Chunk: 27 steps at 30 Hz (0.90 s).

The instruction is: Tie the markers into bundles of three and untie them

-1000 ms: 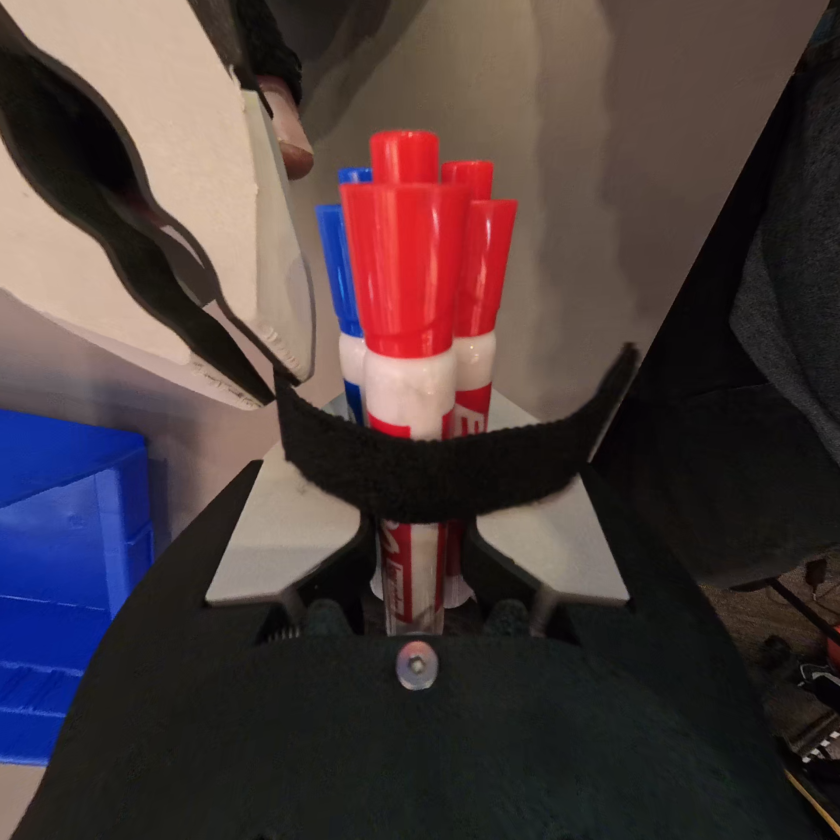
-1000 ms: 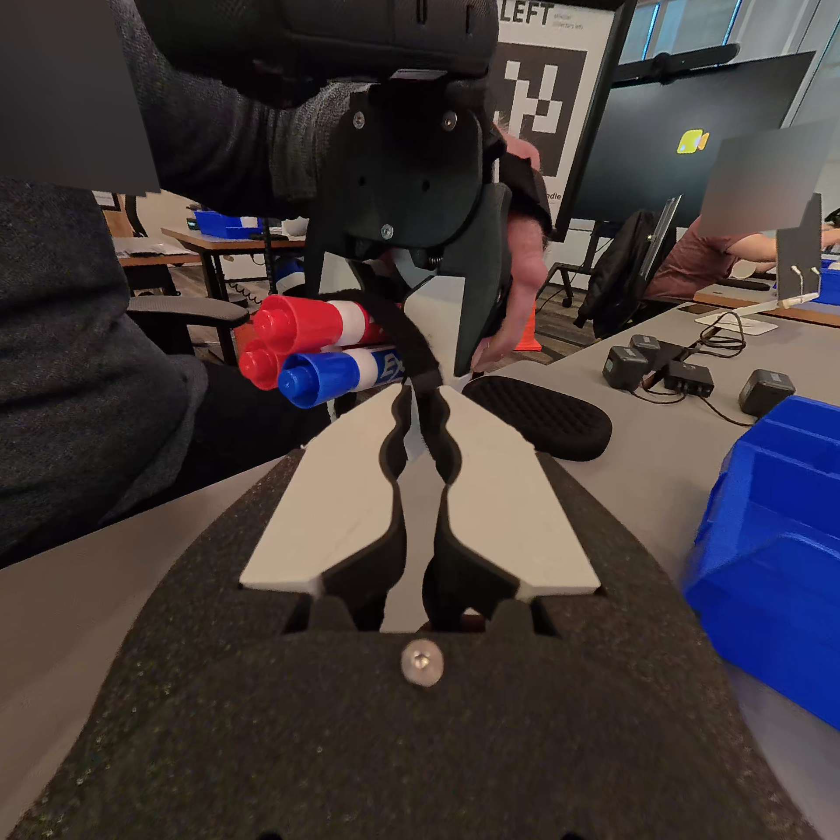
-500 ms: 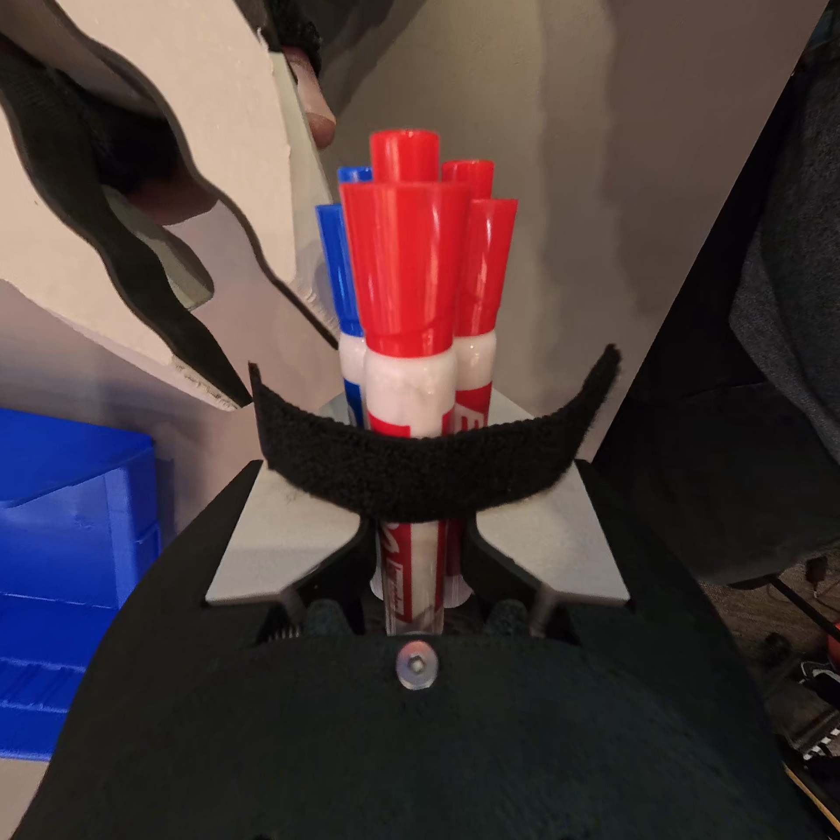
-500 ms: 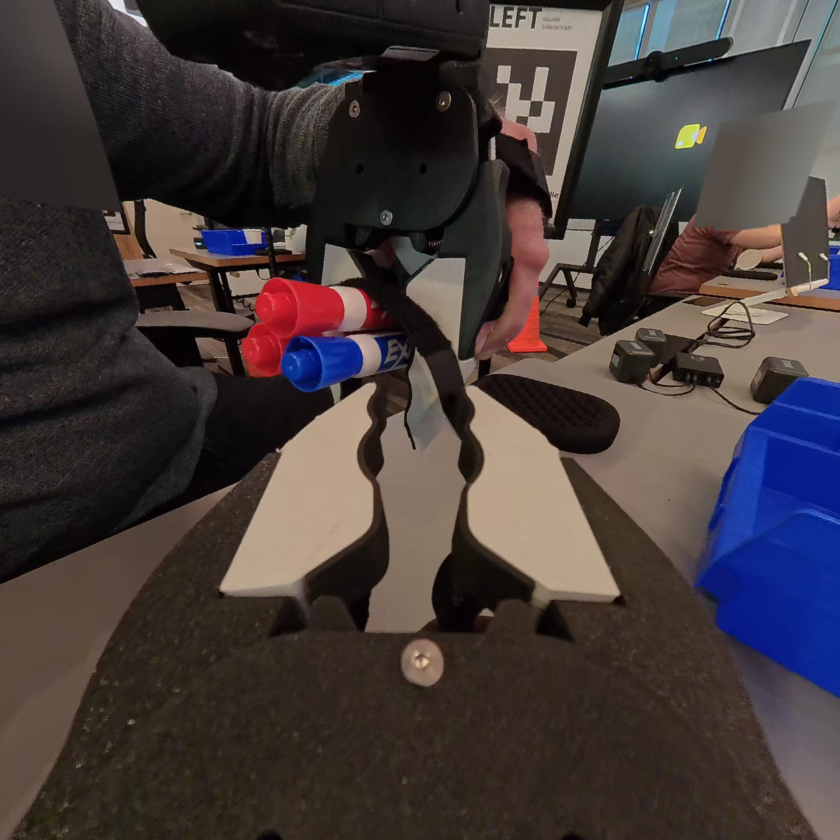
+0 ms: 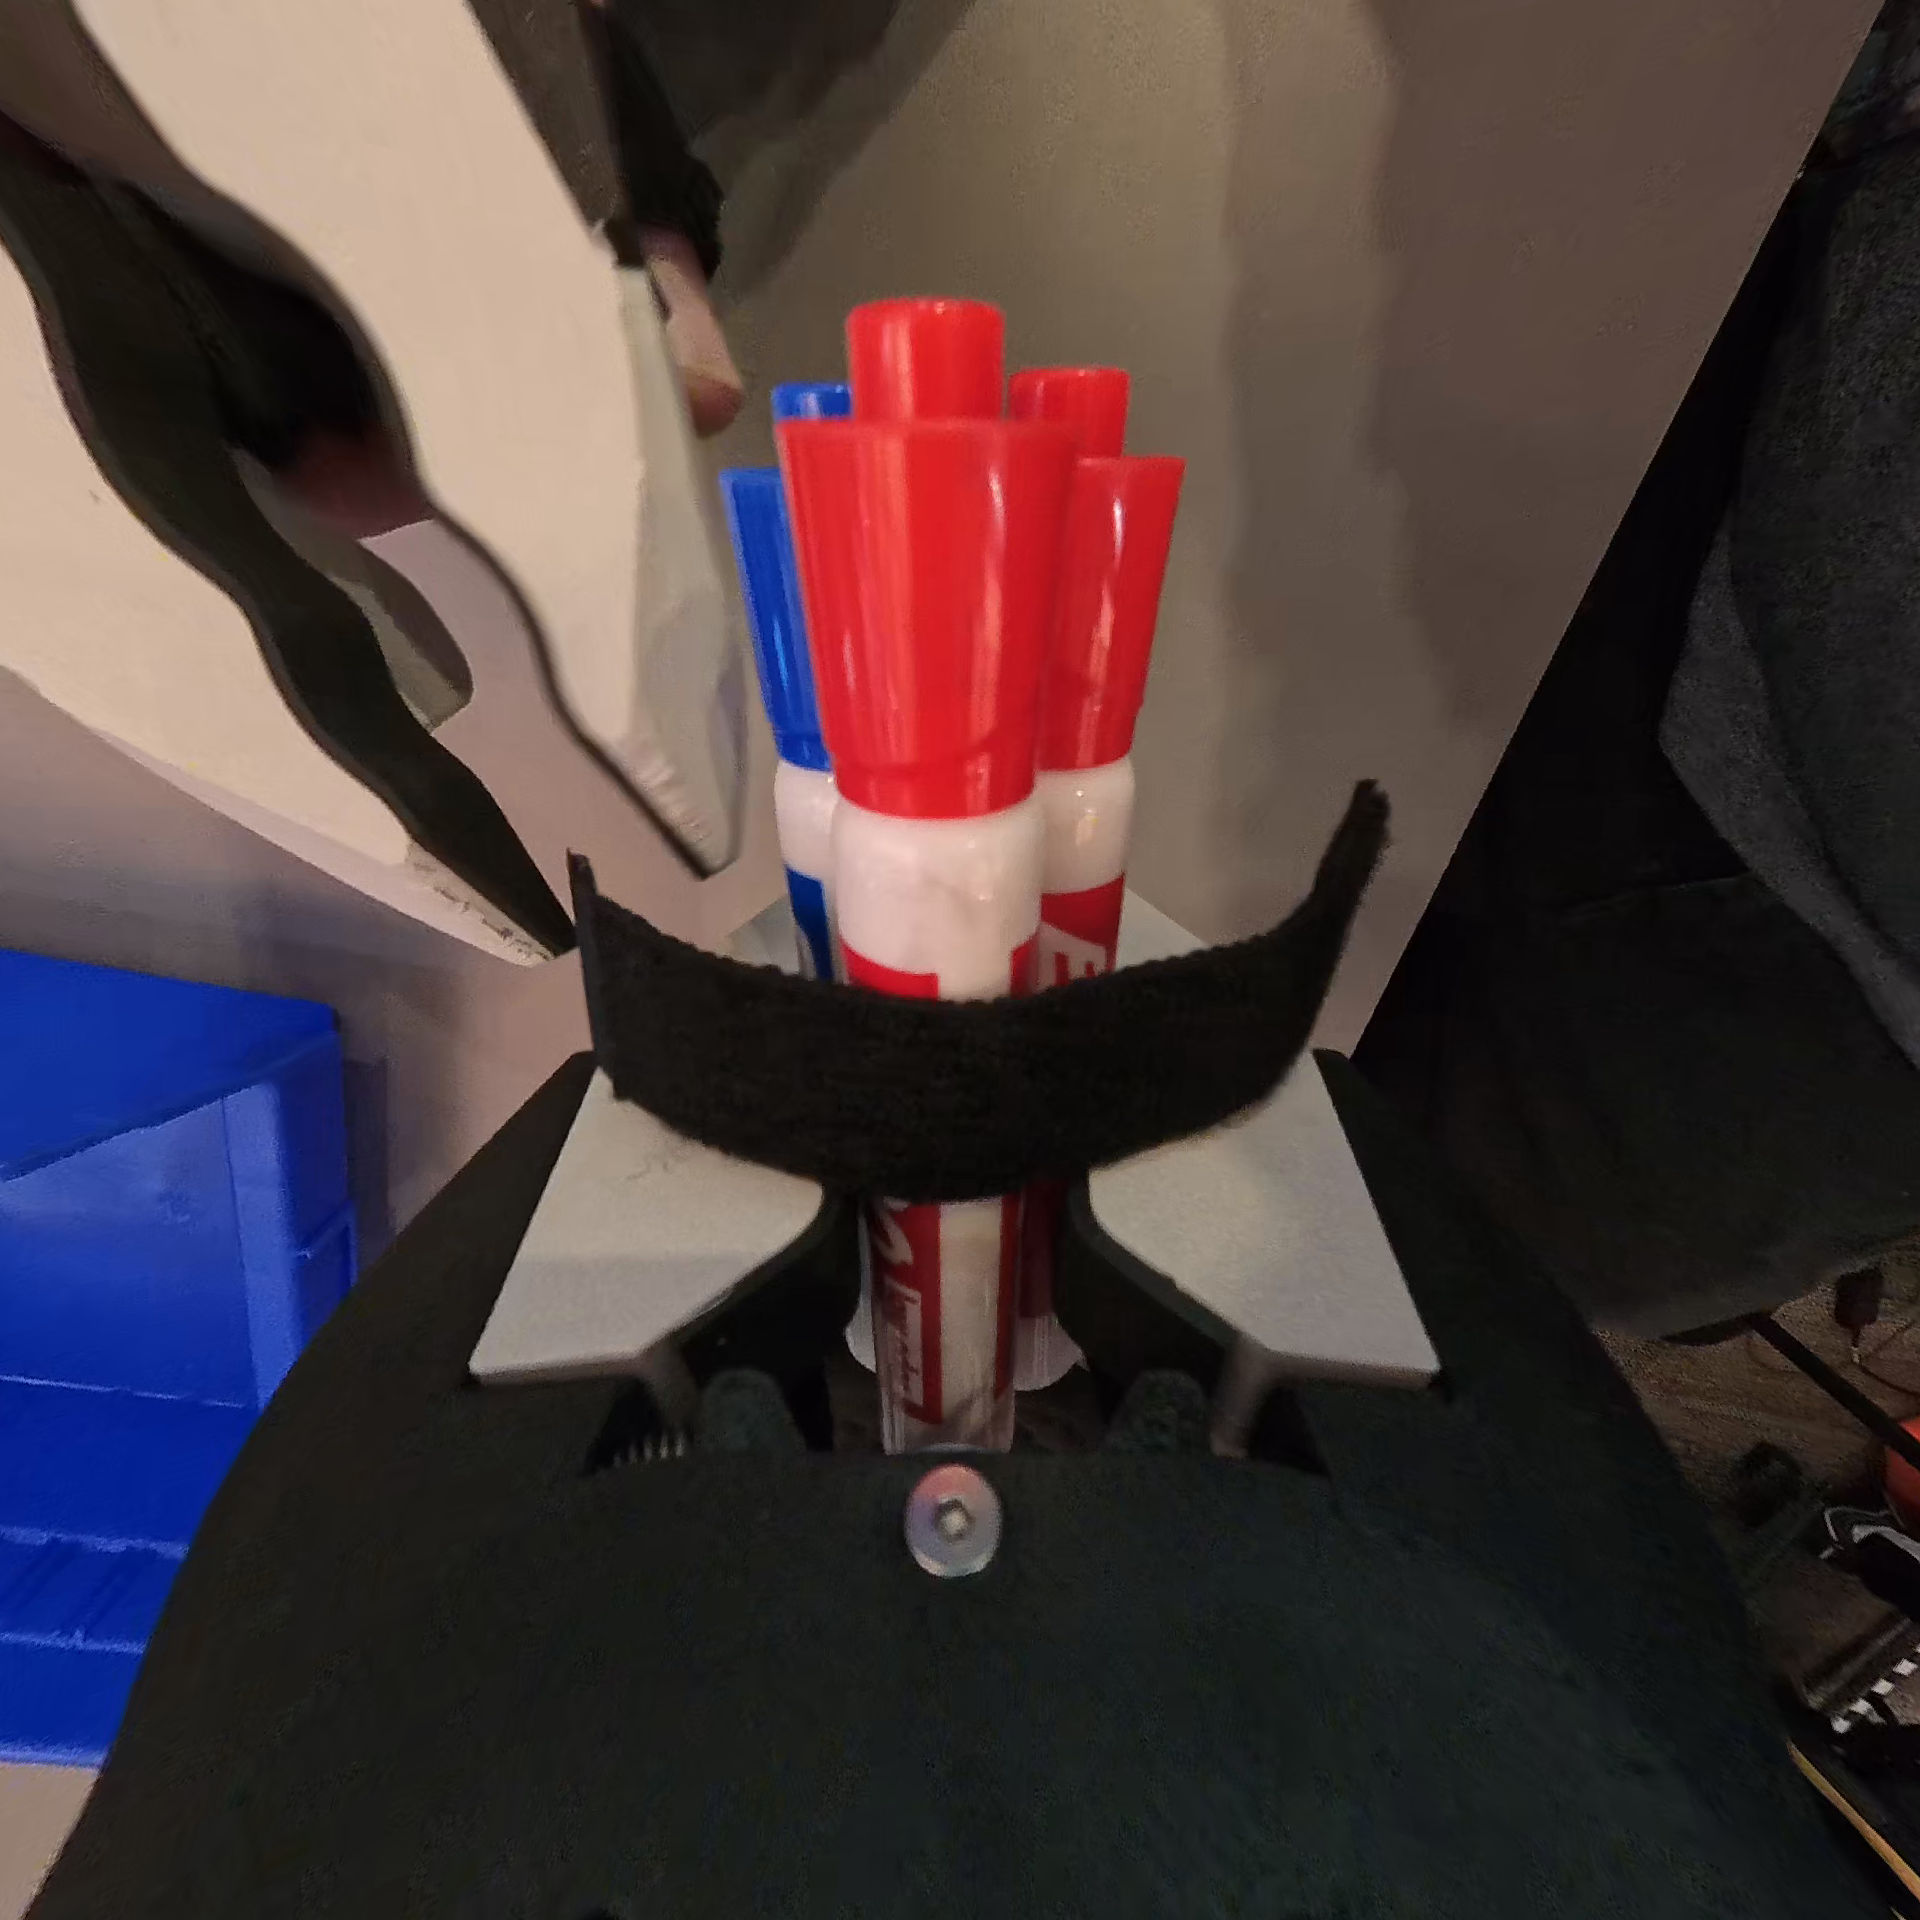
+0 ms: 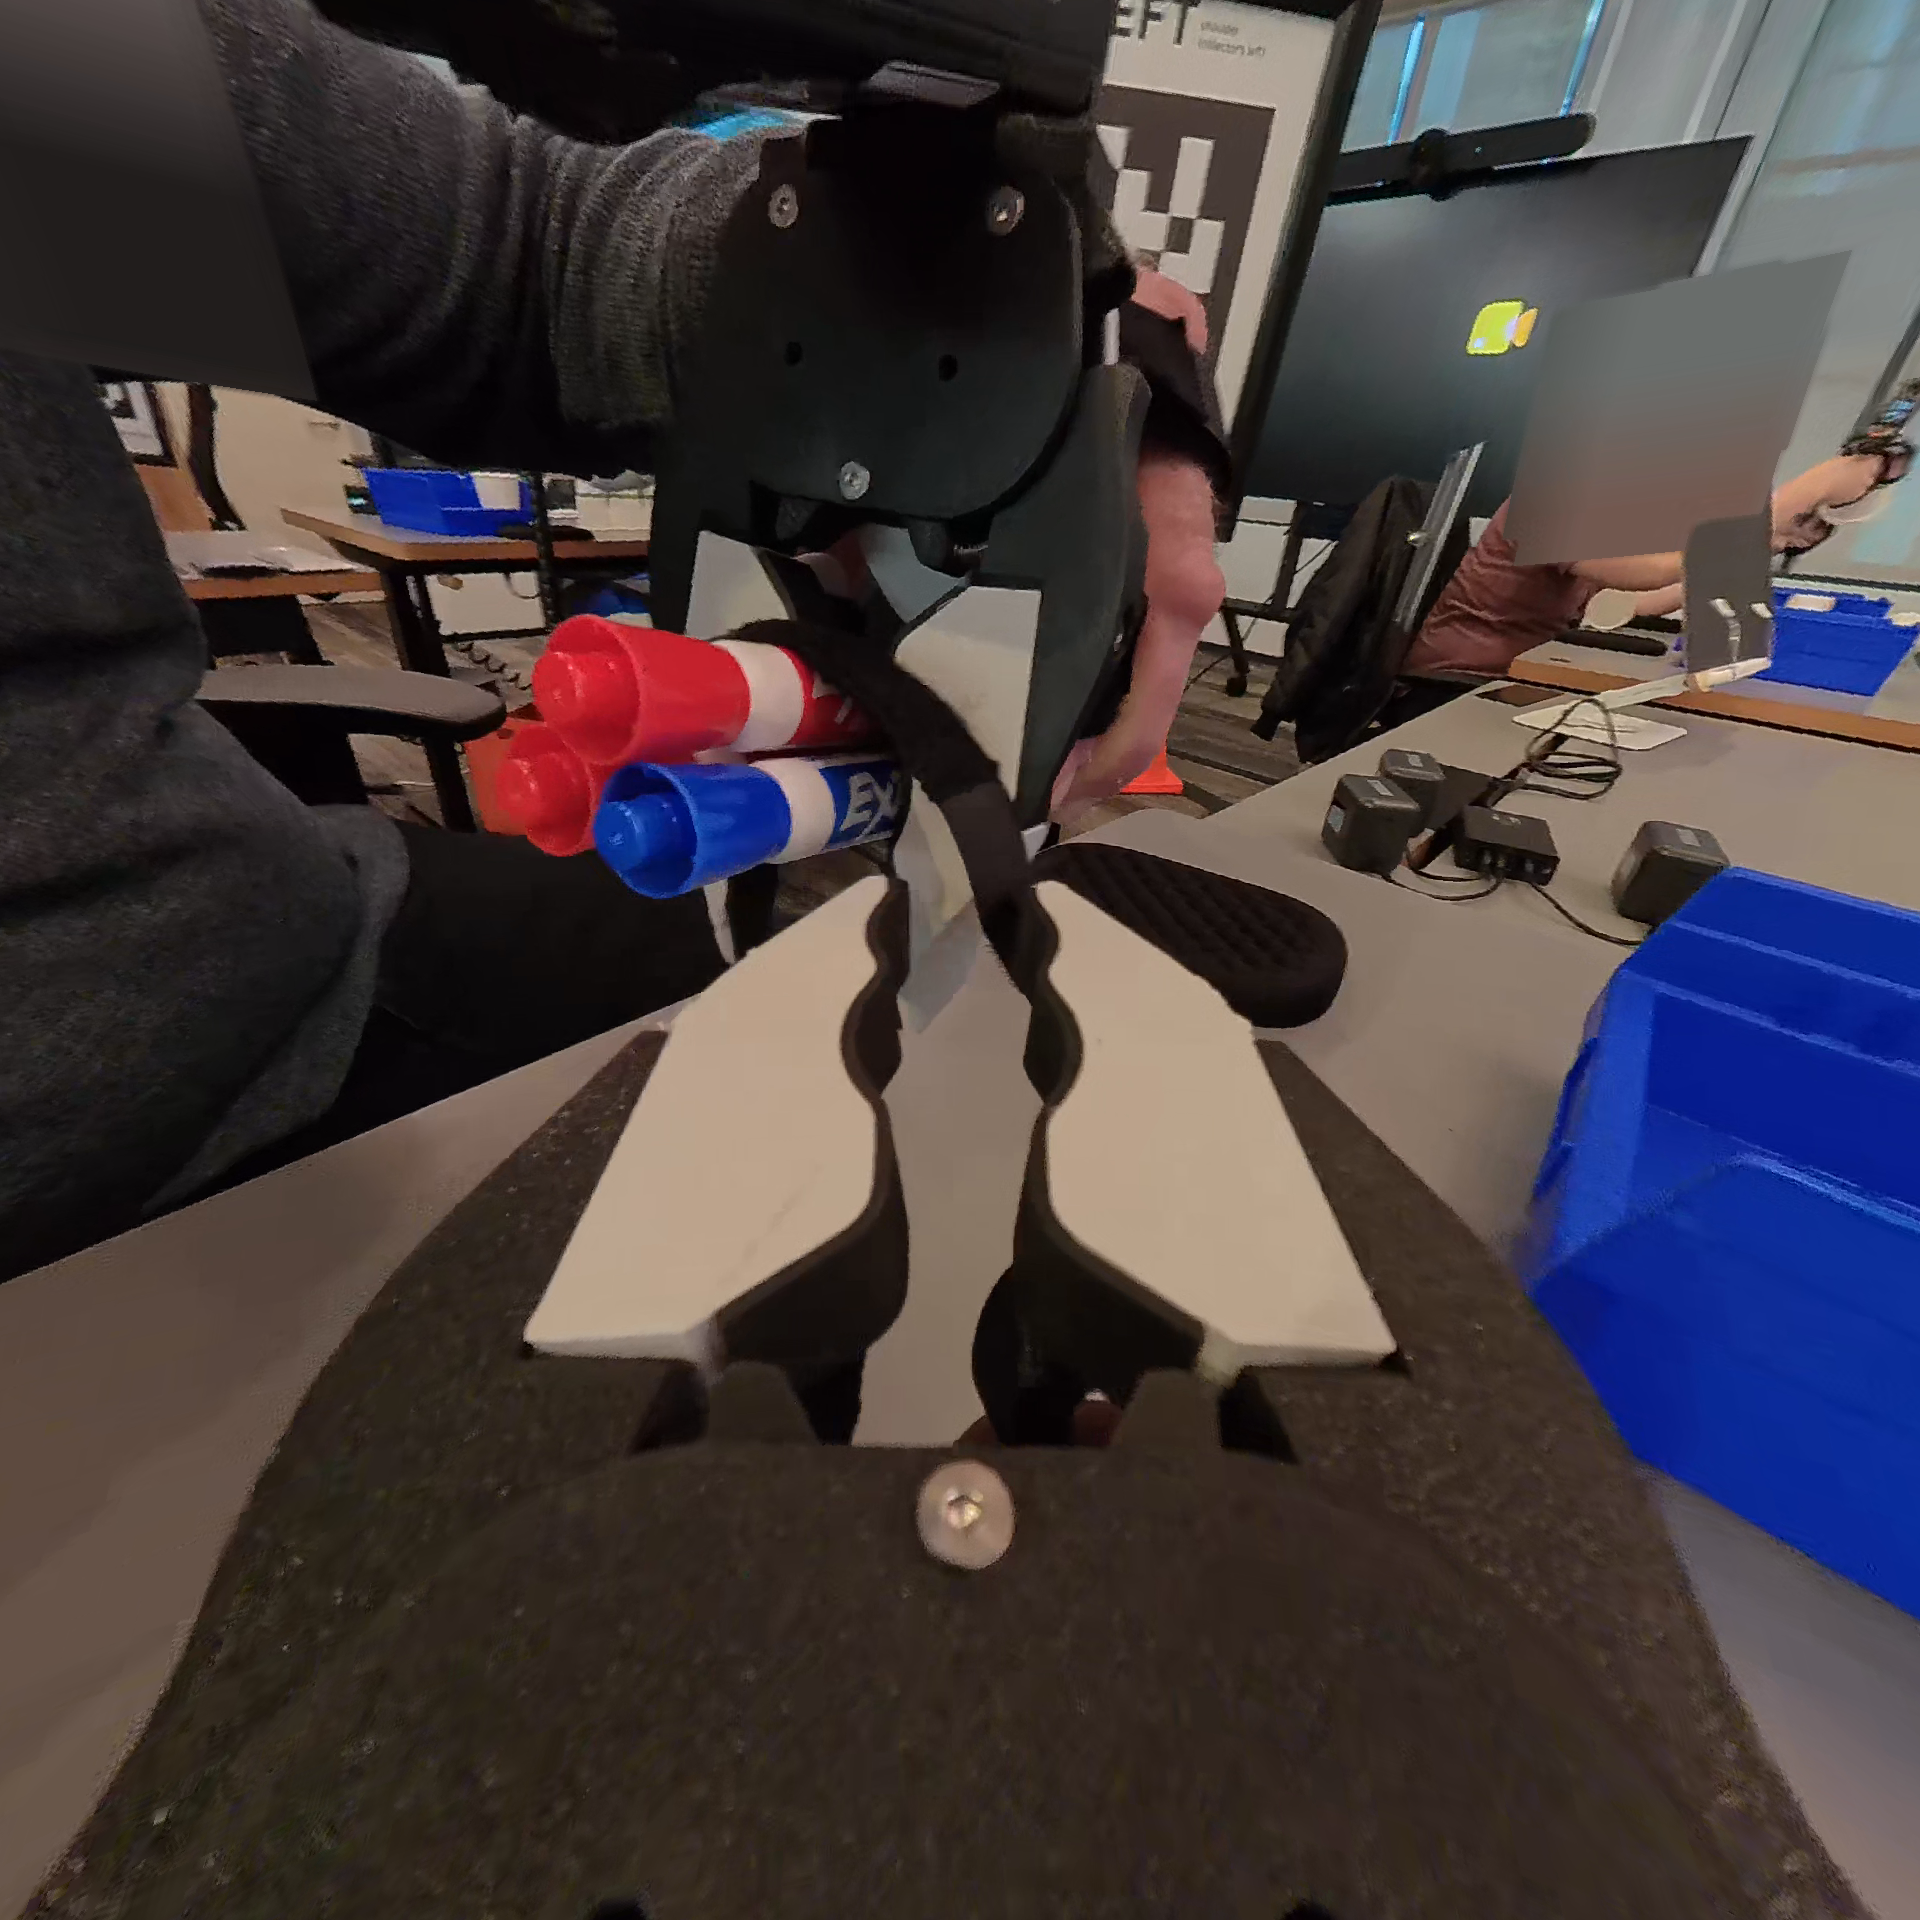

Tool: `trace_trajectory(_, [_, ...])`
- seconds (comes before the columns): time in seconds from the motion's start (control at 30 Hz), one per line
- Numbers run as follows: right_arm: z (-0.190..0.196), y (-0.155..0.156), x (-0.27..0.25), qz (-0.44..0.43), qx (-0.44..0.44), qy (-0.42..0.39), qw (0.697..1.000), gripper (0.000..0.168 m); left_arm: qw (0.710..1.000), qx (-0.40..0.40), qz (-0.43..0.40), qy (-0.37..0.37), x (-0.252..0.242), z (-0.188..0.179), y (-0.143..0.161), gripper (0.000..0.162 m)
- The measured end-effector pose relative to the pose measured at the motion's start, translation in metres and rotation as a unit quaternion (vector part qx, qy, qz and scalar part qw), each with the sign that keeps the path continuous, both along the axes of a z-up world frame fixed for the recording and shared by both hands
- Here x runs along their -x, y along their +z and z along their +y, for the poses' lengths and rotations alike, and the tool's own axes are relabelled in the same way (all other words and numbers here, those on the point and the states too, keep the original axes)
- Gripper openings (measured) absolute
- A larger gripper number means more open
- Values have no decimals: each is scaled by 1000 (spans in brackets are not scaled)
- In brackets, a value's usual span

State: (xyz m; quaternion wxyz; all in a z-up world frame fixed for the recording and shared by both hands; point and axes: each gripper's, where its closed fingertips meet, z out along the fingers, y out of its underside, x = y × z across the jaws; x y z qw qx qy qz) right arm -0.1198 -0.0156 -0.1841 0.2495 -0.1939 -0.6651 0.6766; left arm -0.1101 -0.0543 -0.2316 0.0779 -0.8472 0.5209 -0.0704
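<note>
My left gripper (image 5: 961, 935) is shut on a bundle of three markers: two red (image 5: 925, 623) and one blue (image 5: 779, 623). A black hook-and-loop strap (image 5: 935, 1091) lies across the front of the bundle with both ends curling up free. My right gripper (image 5: 613, 894) is open at the upper left, its tips beside the strap's left end. In the right wrist view the markers (image 6: 665, 686) point left out of the left gripper (image 6: 831, 935). The strap (image 6: 935, 748) hangs down between the tips of my open right gripper (image 6: 961, 914), unpinched.
A blue bin (image 6: 1766, 1195) stands on the grey table (image 6: 208, 1403) at the right, and it also shows in the left wrist view (image 5: 156, 1247). A black oval pad (image 6: 1195, 935) lies behind the grippers. Small black devices with cables (image 6: 1455, 821) sit farther back. A person's dark-clothed body fills the left. The tips of one gripper are about 6 cm away from the tips of the other.
My right gripper was pinched on the strap's end one second ago and has since opened and let it go. The strap's left end now stands free. The left gripper has held still.
</note>
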Motion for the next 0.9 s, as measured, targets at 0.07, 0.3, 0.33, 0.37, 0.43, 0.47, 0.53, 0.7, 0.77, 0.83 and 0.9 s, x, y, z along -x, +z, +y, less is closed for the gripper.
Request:
trace_trajectory(0.07, [2, 0, 1, 4, -4, -9, 1000, 5, 1000, -2, -1, -2, -1, 1, 0, 43])
trace_trajectory(0.3, [4, -3, 0, 2, -7, -10, 1000, 2, 1000, -5, -5, -3, -3, 3, 2, 43])
trace_trajectory(0.33, [4, -3, 0, 2, -10, -10, 1000, 3, 1000, -8, -4, -3, -2, 3, 2, 43])
trace_trajectory(0.37, [3, -3, 0, 2, -12, -11, 1000, 4, 1000, -9, -6, -1, -2, 4, 3, 43])
trace_trajectory(0.43, [3, -3, 0, 2, -10, -11, 1000, 6, 1000, -9, -6, -1, -1, 5, 4, 43])
trace_trajectory(0.47, [3, -4, 1, 2, -12, -15, 1000, 7, 1000, -12, -6, 1, -1, 5, 4, 43])
trace_trajectory(0.53, [2, -4, 1, 0, -11, -15, 1000, 7, 1000, -8, -7, 1, -1, 5, 4, 43])
trace_trajectory(0.7, [2, -5, 0, -2, -6, -22, 1000, 15, 1000, -6, -8, 2, -1, 5, 3, 44])
trace_trajectory(0.77, [1, -6, -1, -1, -8, -22, 1000, 16, 1000, -7, -6, 3, 0, 5, 3, 43])
trace_trajectory(0.83, [0, -5, -2, 3, -9, -23, 1000, 18, 1000, -6, -7, 3, 1, 5, 3, 43])
trace_trajectory(0.9, [-1, -5, -2, 4, -12, -25, 1000, 17, 1000, -6, -8, 4, 1, 5, 3, 43])
